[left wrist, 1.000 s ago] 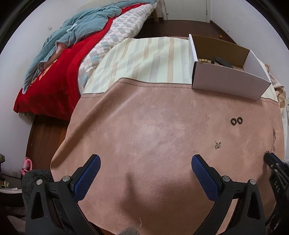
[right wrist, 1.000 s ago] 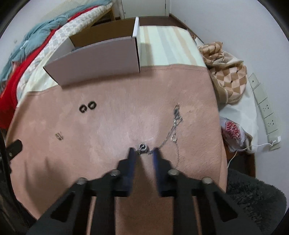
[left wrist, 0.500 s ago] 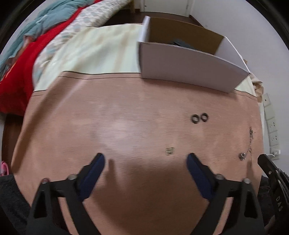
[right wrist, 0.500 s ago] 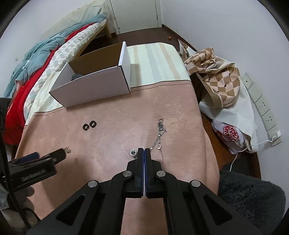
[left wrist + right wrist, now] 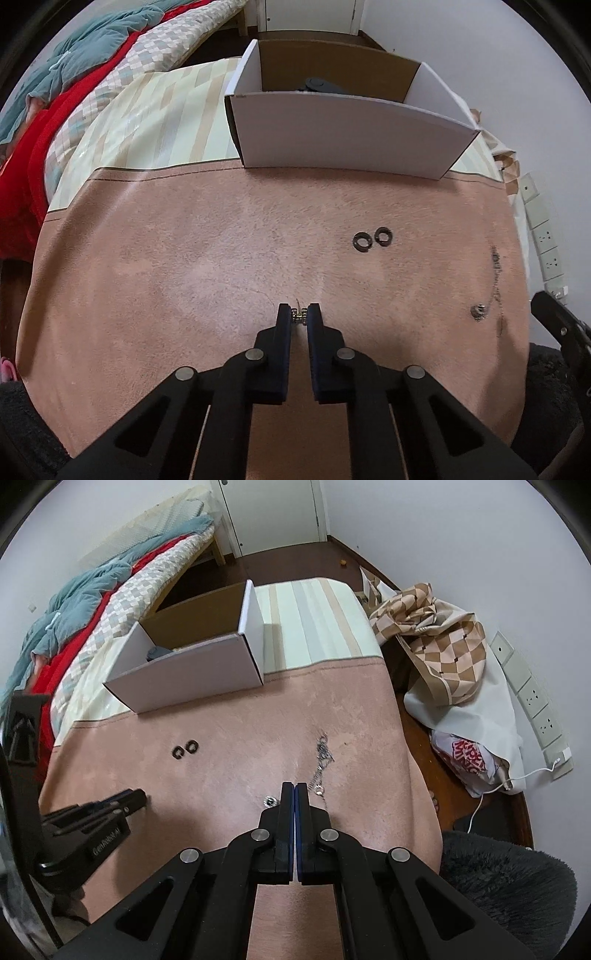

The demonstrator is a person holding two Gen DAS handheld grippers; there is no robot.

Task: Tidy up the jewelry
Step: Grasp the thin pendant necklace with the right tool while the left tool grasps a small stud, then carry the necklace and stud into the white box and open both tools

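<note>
A small gold earring (image 5: 299,312) lies on the pink mat (image 5: 184,258), and my left gripper (image 5: 299,314) is shut on it, pads pinching it at the tips. Two black rings (image 5: 373,238) lie side by side further right. A silver chain (image 5: 323,749) with a round silver piece (image 5: 270,801) lies just past my right gripper (image 5: 295,788). That gripper is shut, pads pressed together, and nothing shows between them. An open white cardboard box (image 5: 351,136) stands at the mat's far edge. The left gripper (image 5: 138,797) also shows in the right wrist view.
A dark object (image 5: 317,85) lies inside the box. A bed with red and teal blankets (image 5: 55,110) lies to the left. To the right are a checkered cloth (image 5: 436,642), a plastic bag (image 5: 465,757) and wall sockets (image 5: 532,701). A dark fluffy seat (image 5: 509,878) is at the near right.
My left gripper slid over to the gold earring and closed from wide open onto it. My right gripper closed fully by the chain and rose a little.
</note>
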